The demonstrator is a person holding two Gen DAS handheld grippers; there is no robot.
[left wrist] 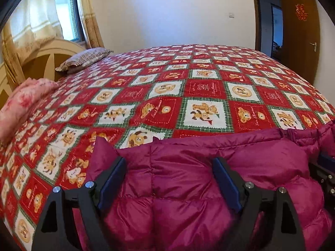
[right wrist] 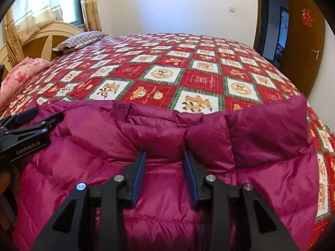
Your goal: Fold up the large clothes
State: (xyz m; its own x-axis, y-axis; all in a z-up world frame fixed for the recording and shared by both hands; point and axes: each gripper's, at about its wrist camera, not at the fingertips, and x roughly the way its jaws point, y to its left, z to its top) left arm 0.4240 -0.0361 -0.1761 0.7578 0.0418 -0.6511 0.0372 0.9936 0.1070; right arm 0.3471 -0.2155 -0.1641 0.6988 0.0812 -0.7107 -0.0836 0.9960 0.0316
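A magenta puffer jacket (left wrist: 261, 163) lies at the near edge of the bed, its quilted panels puffed up. My left gripper (left wrist: 167, 165) stands wide open over it, with a broad bulge of the jacket between the blue pads (left wrist: 112, 179). A corner of fabric pokes up just past the left finger. In the right wrist view the jacket (right wrist: 83, 146) fills the lower half, its collar edge folded along the top. My right gripper (right wrist: 164, 159) is shut on a bunched ridge of the jacket below the collar. The left gripper (right wrist: 47, 114) shows at the far left edge.
The bed carries a red and white teddy-bear quilt (left wrist: 167, 83). A folded pink blanket (left wrist: 23, 102) and a striped pillow (left wrist: 83, 59) lie at the left by the headboard. A window with curtains is behind them, and an open brown door (left wrist: 299, 31) at the right.
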